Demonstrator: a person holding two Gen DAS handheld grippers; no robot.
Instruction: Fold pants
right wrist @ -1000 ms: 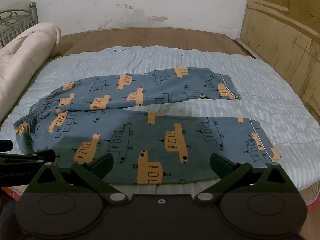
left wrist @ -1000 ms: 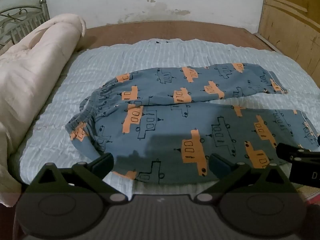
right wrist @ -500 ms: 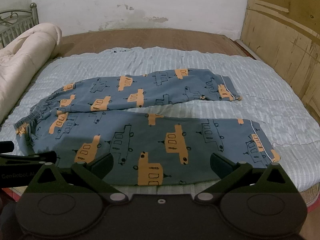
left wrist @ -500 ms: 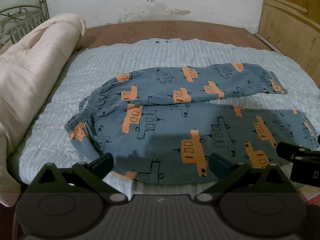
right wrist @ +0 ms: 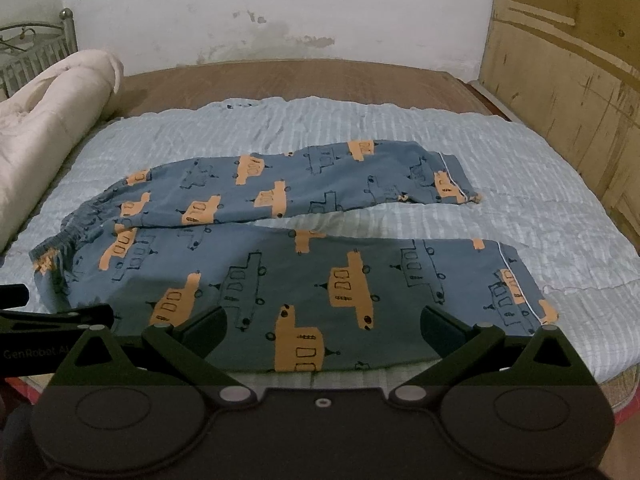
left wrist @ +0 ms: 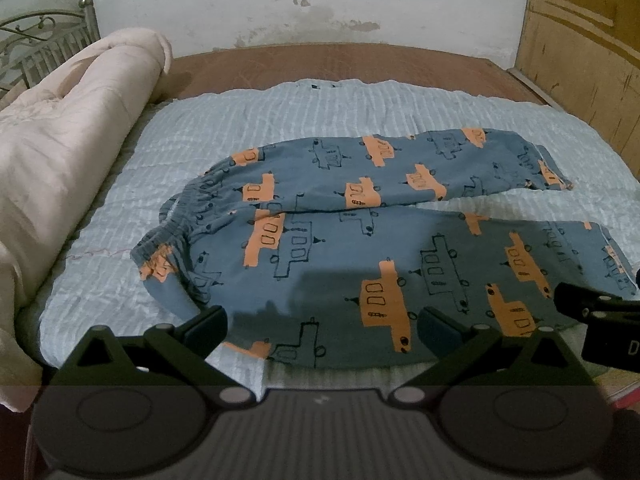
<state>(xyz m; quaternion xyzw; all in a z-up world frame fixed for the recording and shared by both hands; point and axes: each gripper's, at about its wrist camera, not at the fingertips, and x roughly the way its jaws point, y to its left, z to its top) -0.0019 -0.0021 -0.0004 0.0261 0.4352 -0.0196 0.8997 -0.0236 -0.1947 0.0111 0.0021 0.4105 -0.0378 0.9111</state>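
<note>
Pants: a pair of blue-grey cotton pants printed with orange and outlined boat shapes [left wrist: 360, 248] lay spread flat on the bed, unfolded, with the elastic waistband [left wrist: 176, 224] toward the left and the two legs running to the right.
Far leg: it angled away from the near one, ending in a cuff with a thin white piping line [right wrist: 452, 184]; a wedge of bedcover showed between the legs.
Near leg: it ran along the front edge of the mattress, its cuff [right wrist: 516, 284] at the right; shadow fell across its front part.
Left gripper: the black two-finger left gripper [left wrist: 320, 324] hung above the near edge of the pants by the waist end, its fingers spread wide with nothing between them; whether the tips touched the cloth could not be told.
Right gripper: the black two-finger right gripper [right wrist: 322, 324] was held over the near leg further toward the cuff, likewise splayed wide and holding nothing.
Side by side: each gripper showed at the edge of the other's view, the right one at the right edge of the left wrist view, the left one at the left edge of the right wrist view.
Bedcover: a pale blue ribbed quilted cover [left wrist: 280, 120] lay under the pants.
Roll: a cream quilt rolled into a long bolster [left wrist: 72, 128] sat along the left side of the bed, apart from the pants.
Bed surround: a brown wooden bed board [right wrist: 320, 80] showed beyond the cover, a stained white wall [right wrist: 280, 8] behind it, and plywood panelling [right wrist: 568, 80] at the right.
</note>
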